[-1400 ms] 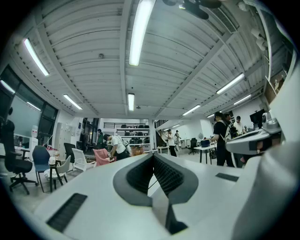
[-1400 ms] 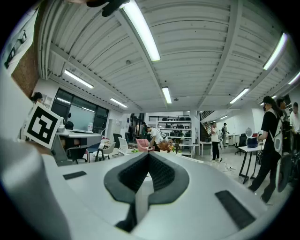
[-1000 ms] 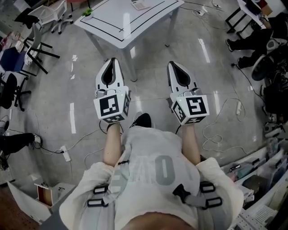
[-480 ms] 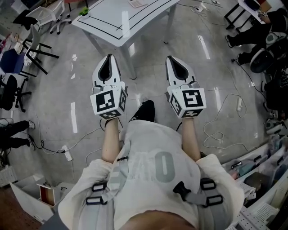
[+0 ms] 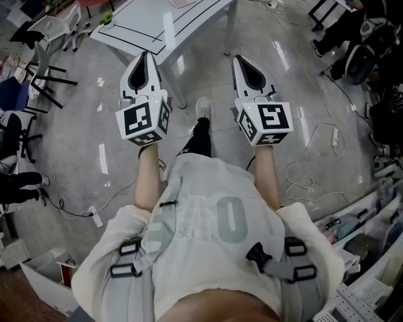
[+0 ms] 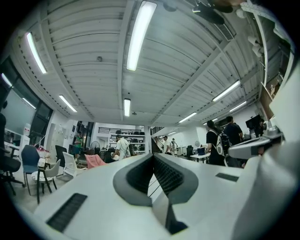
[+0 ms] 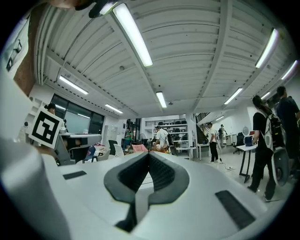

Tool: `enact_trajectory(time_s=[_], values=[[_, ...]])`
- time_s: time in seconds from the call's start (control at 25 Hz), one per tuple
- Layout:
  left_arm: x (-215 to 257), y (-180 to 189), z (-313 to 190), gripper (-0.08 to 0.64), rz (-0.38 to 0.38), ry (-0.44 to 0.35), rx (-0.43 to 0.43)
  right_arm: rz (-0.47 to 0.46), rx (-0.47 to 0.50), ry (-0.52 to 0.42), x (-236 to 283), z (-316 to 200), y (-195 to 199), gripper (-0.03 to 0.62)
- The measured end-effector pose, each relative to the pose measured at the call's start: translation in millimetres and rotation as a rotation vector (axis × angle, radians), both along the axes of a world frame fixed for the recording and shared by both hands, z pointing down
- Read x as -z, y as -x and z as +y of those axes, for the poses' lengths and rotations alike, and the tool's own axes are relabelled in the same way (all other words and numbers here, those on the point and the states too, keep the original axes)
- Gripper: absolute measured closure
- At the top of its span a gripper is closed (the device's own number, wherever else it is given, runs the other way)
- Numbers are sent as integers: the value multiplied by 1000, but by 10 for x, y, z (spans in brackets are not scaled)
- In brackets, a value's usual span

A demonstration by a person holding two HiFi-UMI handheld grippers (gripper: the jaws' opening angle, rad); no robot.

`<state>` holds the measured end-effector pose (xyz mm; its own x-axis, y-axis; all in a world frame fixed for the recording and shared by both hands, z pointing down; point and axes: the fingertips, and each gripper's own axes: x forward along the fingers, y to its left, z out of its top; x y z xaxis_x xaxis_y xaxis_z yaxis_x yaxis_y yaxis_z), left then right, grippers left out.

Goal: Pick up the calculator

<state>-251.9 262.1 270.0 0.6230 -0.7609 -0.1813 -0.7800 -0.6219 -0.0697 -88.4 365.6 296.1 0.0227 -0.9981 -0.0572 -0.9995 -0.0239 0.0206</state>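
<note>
**Calculator:** not made out in any view. A pale flat item point(image 5: 181, 2) at the top edge of the head view, on the white worktop point(image 5: 189, 19), may be it; I cannot tell.

**Worktop:** marked with black lines, with a small green object point(image 5: 107, 19) near its left corner. It lies ahead of both grippers. One leg point(image 5: 230, 31) stands near the right gripper's path.

**Left gripper** point(image 5: 143, 56): jaws closed, nothing between them, tip over the worktop's near edge as seen from the head.

**Right gripper** point(image 5: 239, 60): jaws closed, empty, over bare floor.

**Risks, as judged:**
- Jaws that arrive closed would shove the calculator instead of taking it, so they need to open first.
- A low approach could knock a tip against the worktop's edge or leg.
- Loose cables point(image 5: 308, 179) on the floor at right could catch a foot.

**Room:** the floor between the person's shoe point(image 5: 203, 107) and the worktop looks free. Chairs point(image 5: 44, 38) crowd the left, and seated people the far right.
</note>
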Motion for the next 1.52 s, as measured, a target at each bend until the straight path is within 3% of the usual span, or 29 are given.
enact_trajectory(time_s=[0.44, 0.72, 1.12, 1.52], values=[[184, -267, -893, 540, 71, -57, 57, 74, 44, -17, 94, -867, -310, 588], [170, -743, -1749, 540, 63, -33, 50, 123, 65, 24, 104, -1826, -635, 588], [383, -1611, -2956, 540, 6, -56, -25, 102, 52, 36, 273, -3293, -1289, 588], [231, -1937, -3917, 540, 33, 10, -72, 54, 48, 71, 174, -4387, -1568, 588]])
